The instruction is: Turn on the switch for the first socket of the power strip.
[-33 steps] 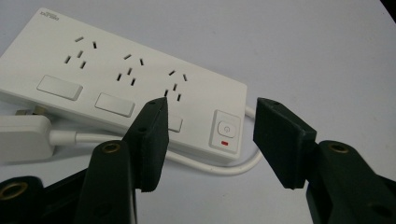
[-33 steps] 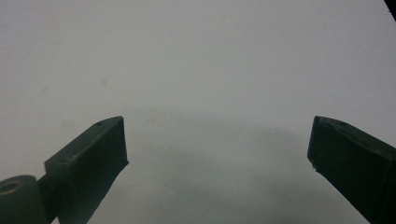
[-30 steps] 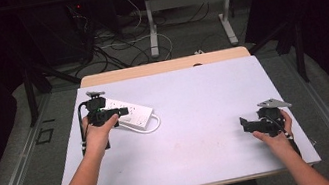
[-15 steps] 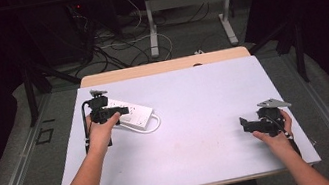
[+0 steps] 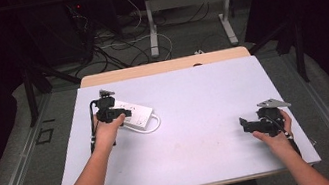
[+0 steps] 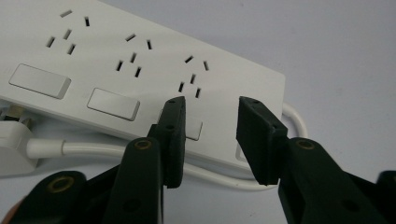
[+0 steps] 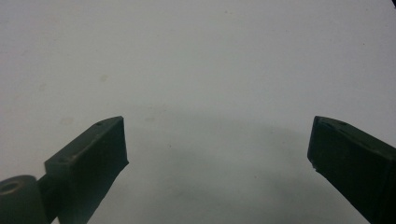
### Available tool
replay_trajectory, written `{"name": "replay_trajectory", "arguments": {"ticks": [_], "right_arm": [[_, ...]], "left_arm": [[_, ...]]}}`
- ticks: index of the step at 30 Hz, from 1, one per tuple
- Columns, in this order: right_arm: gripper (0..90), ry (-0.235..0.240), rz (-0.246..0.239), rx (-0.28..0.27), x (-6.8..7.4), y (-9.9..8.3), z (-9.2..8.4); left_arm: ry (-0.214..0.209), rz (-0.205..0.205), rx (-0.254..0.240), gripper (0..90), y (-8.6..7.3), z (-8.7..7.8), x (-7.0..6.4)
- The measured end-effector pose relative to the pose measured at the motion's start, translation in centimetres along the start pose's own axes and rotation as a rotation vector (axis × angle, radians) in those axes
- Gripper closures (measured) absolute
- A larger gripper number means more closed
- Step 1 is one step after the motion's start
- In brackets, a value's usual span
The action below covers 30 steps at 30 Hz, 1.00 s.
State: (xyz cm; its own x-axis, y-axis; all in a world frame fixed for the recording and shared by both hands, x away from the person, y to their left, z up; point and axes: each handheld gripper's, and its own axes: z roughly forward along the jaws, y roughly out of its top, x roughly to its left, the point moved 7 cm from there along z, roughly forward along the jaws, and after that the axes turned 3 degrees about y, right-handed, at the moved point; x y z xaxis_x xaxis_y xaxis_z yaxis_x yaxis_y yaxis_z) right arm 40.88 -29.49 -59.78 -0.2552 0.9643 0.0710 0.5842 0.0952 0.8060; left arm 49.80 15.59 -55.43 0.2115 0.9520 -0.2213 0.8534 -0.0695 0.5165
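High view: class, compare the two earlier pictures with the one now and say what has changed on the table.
Hardly anything visibly changed. The left gripper stays over the white power strip, jaws partly open above its end, gripping nothing. The right gripper stays open above the bare table at the near right. The strip and its cable loop lie where they were.

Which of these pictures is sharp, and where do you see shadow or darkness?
High view: the table is evenly lit, the room around it very dark. Left gripper view: the power strip is sharp, the near fingers slightly soft. Right gripper view: soft overall, with a broad dim shadow on the table between the fingers.
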Motion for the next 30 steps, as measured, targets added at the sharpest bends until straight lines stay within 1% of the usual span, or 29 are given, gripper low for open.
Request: {"name": "replay_trajectory", "arguments": {"ticks": [1, 3, 5, 10, 11, 18, 19, 20, 22, 25, 29, 30], "right_arm": [[4.0, 0.0, -0.002, 0.0, 0.0, 0.0, 0.0], [4.0, -0.001, -0.002, 0.001, 0.0, 0.0, 0.0], [4.0, -0.002, -0.002, 0.001, -0.1, 0.0, 0.1], [4.0, 0.0, -0.002, 0.003, -0.1, -0.1, 0.1], [4.0, 0.001, -0.003, 0.006, -0.1, -0.1, 0.1], [4.0, 0.003, -0.008, 0.007, -0.1, -0.1, 0.1], [4.0, 0.004, -0.009, 0.008, -0.1, -0.1, 0.2], [4.0, 0.005, -0.003, 0.009, 0.0, -0.1, 0.1], [4.0, 0.005, -0.01, 0.008, -0.1, -0.1, 0.2], [4.0, 0.004, -0.008, 0.008, -0.1, -0.1, 0.2], [4.0, 0.005, -0.008, 0.01, -0.1, -0.2, 0.2], [4.0, 0.002, -0.011, 0.01, -0.1, -0.2, 0.2]], "left_arm": [[0.005, 0.003, -0.001, 68.3, 0.0, 0.1, -0.1], [0.011, 0.009, -0.004, 70.1, 0.0, 0.3, -0.3], [0.02, 0.035, 0.002, 71.4, 0.0, 0.4, -0.3], [0.032, 0.054, 0.003, 75.1, -0.1, 0.8, -0.5], [0.041, 0.059, 0.006, 76.7, -0.2, 0.9, -0.5], [0.067, 0.092, 0.015, 79.1, -0.2, 1.4, -0.6], [0.074, 0.094, 0.008, 79.9, -0.2, 1.6, -0.7], [0.078, 0.099, 0.013, 80.1, -0.2, 1.6, -0.7], [0.085, 0.105, 0.013, 80.7, -0.2, 1.7, -0.7], [0.099, 0.096, 0.015, 81.4, -0.3, 1.9, -0.6], [0.105, 0.103, 0.013, 83.3, -0.3, 2.1, -0.5], [0.107, 0.107, 0.02, 83.8, -0.3, 2.1, -0.5]]}}
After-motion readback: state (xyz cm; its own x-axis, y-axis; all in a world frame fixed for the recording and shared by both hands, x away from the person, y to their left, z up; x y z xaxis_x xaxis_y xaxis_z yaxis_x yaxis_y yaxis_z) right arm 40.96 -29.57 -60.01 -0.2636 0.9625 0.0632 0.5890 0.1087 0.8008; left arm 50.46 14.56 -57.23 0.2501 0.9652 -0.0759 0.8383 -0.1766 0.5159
